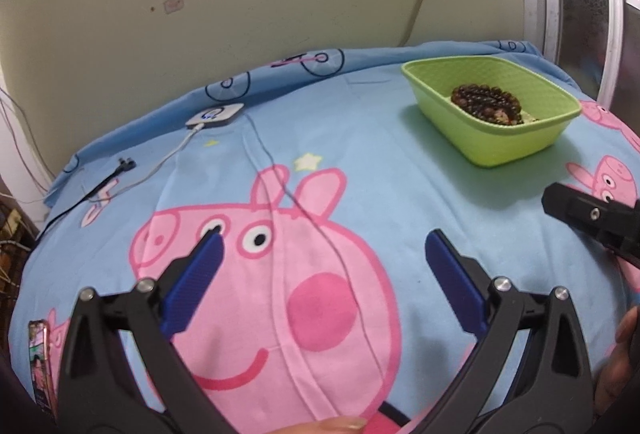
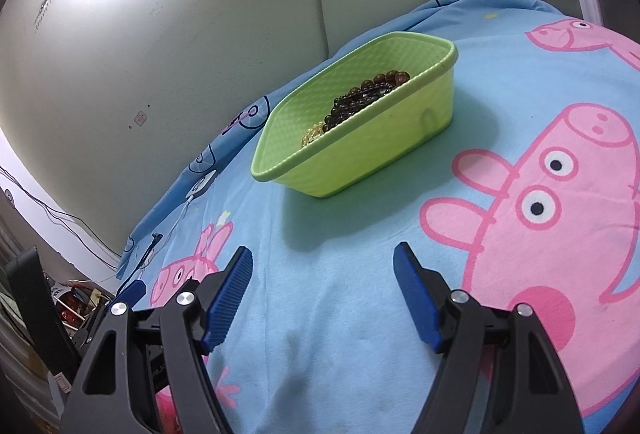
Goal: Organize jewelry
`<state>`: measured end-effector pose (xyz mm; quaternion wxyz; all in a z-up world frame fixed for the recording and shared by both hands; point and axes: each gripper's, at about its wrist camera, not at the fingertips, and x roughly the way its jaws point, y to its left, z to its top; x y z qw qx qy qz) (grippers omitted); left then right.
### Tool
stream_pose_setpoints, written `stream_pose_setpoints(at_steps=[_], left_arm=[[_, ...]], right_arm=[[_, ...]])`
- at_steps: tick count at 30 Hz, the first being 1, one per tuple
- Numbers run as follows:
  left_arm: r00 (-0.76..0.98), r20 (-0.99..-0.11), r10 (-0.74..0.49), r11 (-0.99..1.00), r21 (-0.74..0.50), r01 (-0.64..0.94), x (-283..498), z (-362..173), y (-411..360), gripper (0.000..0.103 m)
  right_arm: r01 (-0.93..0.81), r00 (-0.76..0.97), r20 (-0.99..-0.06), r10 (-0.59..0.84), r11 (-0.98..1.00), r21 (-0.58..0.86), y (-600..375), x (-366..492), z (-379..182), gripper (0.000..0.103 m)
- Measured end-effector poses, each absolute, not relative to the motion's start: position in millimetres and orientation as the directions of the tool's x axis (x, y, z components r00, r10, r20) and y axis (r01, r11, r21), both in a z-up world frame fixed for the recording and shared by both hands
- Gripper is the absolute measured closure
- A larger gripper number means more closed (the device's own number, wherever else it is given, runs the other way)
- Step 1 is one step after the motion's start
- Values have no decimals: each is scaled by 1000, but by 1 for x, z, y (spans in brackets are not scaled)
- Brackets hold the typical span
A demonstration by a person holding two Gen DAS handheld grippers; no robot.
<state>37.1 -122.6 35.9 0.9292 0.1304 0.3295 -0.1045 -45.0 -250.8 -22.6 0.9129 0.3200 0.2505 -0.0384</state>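
**Beads in the basket, both grippers empty**

The green basket (image 2: pixel 356 122) sits on the bed (image 2: pixel 360 294), toward the wall side of the cartoon-pig sheet, and it serves as the landmark here. Inside it lies a coil of dark brown bead bracelets (image 1: pixel 486 102), heaped against the end of the basket farthest from the white charger pad (image 1: pixel 215 115); from the right wrist view a paler, yellowish strand (image 2: pixel 314 134) shows just beside the dark beads, low against the near wall.

The left gripper (image 1: pixel 322 254) hovers over the big pig face, well short of the basket and off to its charger side, its blue fingers (image 1: pixel 200 274) spread wide with nothing between them. The right gripper (image 2: pixel 323 266) faces the basket's long side from nearer by, fingers likewise wide apart and empty.

I see no loose jewelry on the sheet around the basket, so my reading is that the gathering step is finished or nearly so, and both tools are standing off. A thin grey cord (image 1: pixel 320 234) trails across the sheet from the charger. If any piece remains outside these views, the next move calls for finding it, closing on it gently, and carrying it over the basket's rim.
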Motion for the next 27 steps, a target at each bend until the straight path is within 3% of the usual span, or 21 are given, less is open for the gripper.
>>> stream_pose_setpoints(at_steps=[27], left_arm=[[740, -656, -149, 963, 74, 260, 43, 37, -112, 6]], right_arm=[[225, 874, -476, 98, 786, 576, -250, -45, -22, 49]])
